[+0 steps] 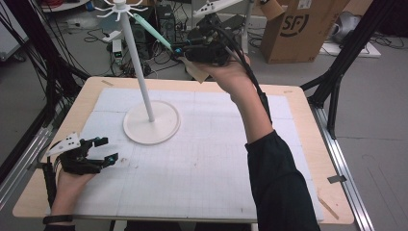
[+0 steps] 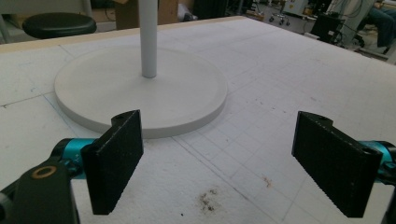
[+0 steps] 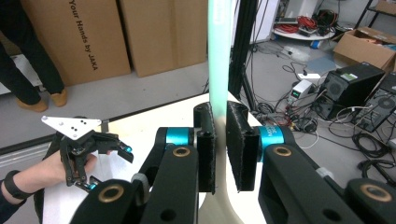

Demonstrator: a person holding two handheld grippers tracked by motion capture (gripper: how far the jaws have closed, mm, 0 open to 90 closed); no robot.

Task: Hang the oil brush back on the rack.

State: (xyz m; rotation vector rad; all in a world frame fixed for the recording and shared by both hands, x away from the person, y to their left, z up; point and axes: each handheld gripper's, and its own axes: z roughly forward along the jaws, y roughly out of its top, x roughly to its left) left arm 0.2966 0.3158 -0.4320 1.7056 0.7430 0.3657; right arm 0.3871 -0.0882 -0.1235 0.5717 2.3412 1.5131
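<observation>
A white stand has a round base (image 1: 151, 122), a thin pole (image 1: 139, 62) and hooks at its top (image 1: 120, 7). My right gripper (image 1: 177, 49) is raised behind the table's far edge, right of the pole, and is shut on a utensil. The utensil's mint-green handle (image 1: 151, 31) slants up toward the hooks, and its beige head (image 1: 197, 73) hangs below the hand. In the right gripper view the pads (image 3: 205, 140) clamp the green handle (image 3: 218, 56). My left gripper (image 1: 108, 149) rests open on the white mat at the near left, holding nothing. The stand's base (image 2: 140, 88) lies just beyond its jaws.
A white gridded mat (image 1: 202, 163) covers the wooden table (image 1: 308, 120). A large cardboard box (image 1: 298, 29), cables and computer cases stand on the floor behind. Black frame legs (image 1: 337, 82) rise at the right, and a rail runs along the left edge.
</observation>
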